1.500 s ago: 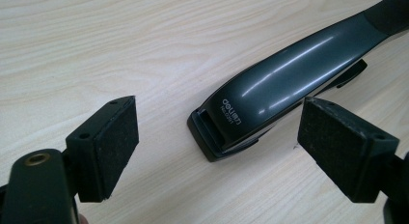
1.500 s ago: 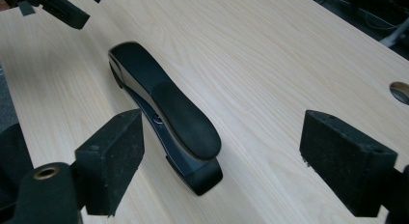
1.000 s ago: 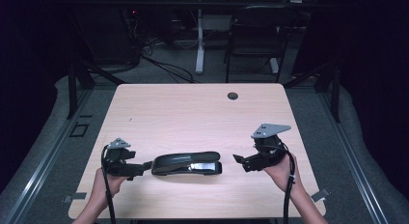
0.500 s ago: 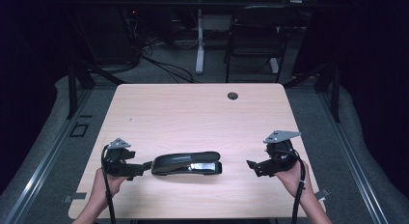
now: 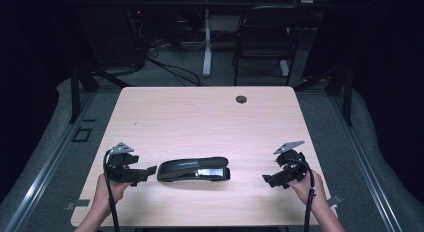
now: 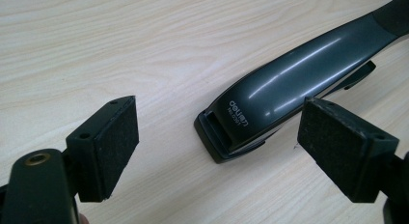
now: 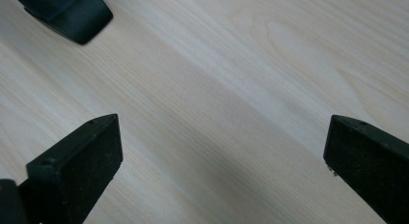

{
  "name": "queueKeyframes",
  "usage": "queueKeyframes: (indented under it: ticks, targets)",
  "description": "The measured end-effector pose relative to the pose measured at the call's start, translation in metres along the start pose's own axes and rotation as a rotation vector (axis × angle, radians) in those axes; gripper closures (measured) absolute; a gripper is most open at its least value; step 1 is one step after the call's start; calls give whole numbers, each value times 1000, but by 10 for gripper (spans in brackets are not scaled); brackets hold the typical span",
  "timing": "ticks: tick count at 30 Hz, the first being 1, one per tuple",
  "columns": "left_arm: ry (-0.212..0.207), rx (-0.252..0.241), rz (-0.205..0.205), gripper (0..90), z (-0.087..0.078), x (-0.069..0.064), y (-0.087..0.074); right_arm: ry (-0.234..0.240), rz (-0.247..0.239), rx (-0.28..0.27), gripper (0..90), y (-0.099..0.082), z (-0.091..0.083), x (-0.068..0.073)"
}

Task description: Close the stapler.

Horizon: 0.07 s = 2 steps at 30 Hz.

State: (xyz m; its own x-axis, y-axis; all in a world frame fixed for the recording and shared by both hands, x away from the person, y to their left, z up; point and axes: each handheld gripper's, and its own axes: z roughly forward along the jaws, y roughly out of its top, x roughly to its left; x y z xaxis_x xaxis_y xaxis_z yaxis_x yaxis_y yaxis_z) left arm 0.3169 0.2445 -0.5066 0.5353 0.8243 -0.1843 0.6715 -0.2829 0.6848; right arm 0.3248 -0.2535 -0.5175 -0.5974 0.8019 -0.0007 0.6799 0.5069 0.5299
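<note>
A long black stapler (image 5: 194, 169) lies flat on the pale wooden table (image 5: 200, 117), near its front edge. My left gripper (image 5: 150, 172) rests just left of the stapler's end, jaws open and pointing at it. In the left gripper view the stapler's rear end (image 6: 251, 118) sits a little beyond my left gripper (image 6: 217, 142), between the lines of the two pads, which do not touch it. My right gripper (image 5: 267, 180) is low over the table to the right of the stapler, open with nothing between the jaws. In the right gripper view one end of the stapler (image 7: 67, 11) lies at the top left, well beyond my right gripper (image 7: 222, 161).
A small dark grommet hole (image 5: 241, 99) sits near the table's far edge. Beyond the table stand a black chair (image 5: 265, 42) and a white desk leg (image 5: 207, 42), with cables on the floor.
The right gripper has come down and moved right, toward the table's front right corner. The left gripper and the stapler have stayed put.
</note>
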Motion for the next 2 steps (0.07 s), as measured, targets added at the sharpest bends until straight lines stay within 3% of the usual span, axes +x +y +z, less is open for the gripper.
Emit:
queueKeyframes:
  ticks: [2]
  targets:
    - [3, 0, 1, 147, 0, 0, 0, 3, -14, 18, 0, -1, 4, 0]
